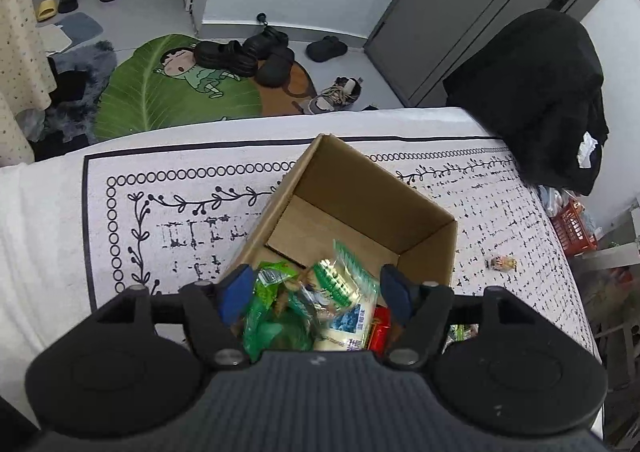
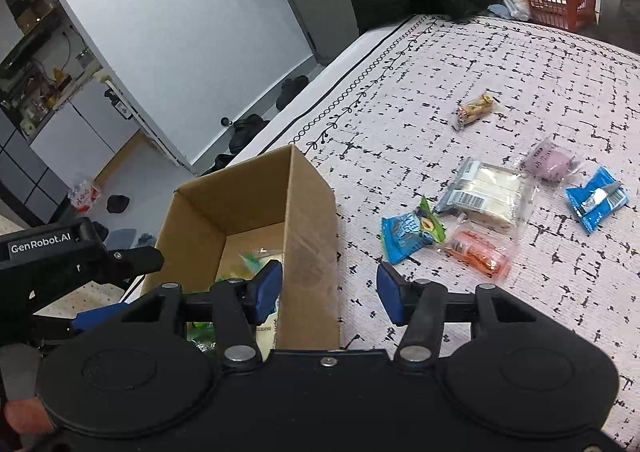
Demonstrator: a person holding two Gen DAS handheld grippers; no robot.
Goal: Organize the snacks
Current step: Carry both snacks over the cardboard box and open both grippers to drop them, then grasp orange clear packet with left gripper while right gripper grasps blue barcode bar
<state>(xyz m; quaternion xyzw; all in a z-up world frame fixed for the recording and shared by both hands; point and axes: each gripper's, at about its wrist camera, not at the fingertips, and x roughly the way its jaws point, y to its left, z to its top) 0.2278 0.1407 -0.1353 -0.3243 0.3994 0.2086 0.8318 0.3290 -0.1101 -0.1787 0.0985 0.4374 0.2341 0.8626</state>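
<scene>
1. A white patterned cloth (image 2: 500, 63) covers the table.
2. An open cardboard box (image 1: 360, 187) sits on it, with green and white snack packets (image 1: 320, 300) piled at its near end.
3. The left gripper (image 1: 316, 292) hangs over those packets, fingers spread wide, pinching nothing.
4. The right gripper (image 2: 328, 288) straddles the box wall, fingers apart and empty.
5. Loose snacks (image 2: 488, 203) lie on the cloth beside the box.
6. One small wrapped snack (image 2: 474, 110) lies farther off.

Black tongs (image 2: 328, 288) with blue pads (image 2: 269, 286), silver screws, "GenRobot.AI" lettering.
</scene>
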